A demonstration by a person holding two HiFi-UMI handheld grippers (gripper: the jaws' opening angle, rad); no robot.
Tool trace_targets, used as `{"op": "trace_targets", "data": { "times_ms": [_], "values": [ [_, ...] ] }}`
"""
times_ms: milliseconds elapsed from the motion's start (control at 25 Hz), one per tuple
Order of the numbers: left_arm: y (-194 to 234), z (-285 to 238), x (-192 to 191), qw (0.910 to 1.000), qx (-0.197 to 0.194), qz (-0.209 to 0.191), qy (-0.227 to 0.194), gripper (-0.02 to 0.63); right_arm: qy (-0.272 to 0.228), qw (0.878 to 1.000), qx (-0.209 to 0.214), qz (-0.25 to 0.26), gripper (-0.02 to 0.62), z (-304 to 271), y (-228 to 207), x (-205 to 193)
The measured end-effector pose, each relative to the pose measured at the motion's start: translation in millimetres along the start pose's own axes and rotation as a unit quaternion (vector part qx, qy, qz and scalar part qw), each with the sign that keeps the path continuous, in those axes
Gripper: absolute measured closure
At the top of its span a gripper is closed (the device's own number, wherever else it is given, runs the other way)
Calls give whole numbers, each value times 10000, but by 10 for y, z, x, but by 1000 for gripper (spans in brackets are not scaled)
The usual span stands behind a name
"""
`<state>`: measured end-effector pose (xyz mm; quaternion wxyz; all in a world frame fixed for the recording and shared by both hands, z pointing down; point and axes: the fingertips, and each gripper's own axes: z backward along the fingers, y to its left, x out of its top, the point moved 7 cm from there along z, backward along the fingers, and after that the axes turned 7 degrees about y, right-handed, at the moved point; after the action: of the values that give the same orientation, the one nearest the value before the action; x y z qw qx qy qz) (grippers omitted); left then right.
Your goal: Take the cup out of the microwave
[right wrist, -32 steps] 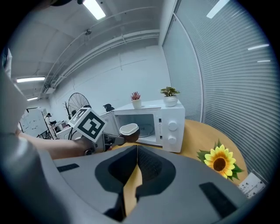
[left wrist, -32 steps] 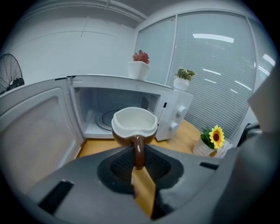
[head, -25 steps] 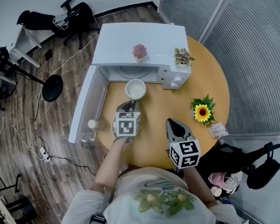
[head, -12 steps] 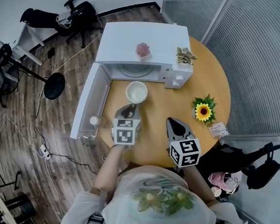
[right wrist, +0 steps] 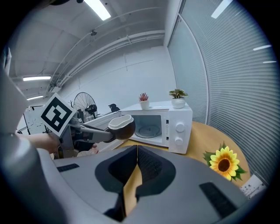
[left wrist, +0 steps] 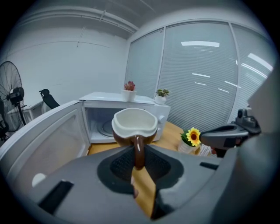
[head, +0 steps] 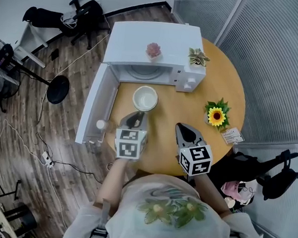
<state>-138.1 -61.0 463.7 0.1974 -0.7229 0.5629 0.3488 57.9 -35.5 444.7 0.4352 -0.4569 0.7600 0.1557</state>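
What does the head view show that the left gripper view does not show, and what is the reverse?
Only the head view: the wooden floor, the person's shirt and the marker cube on the left tongs. Only the left gripper view: the brown handle of the cup, clamped between the pads of the left tongs. Both: the cup's white inside, the microwave with its door open, the sunflower and the right tongs.
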Motion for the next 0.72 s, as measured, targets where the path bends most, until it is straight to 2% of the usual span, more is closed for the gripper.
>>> {"op": "trace_targets", "data": {
  "times_ms": [720],
  "values": [
    [-16, 413, -21, 9995, -100, -289, -108, 548, -168, 9997, 114, 127, 578, -41, 151, 105]
  ]
}}
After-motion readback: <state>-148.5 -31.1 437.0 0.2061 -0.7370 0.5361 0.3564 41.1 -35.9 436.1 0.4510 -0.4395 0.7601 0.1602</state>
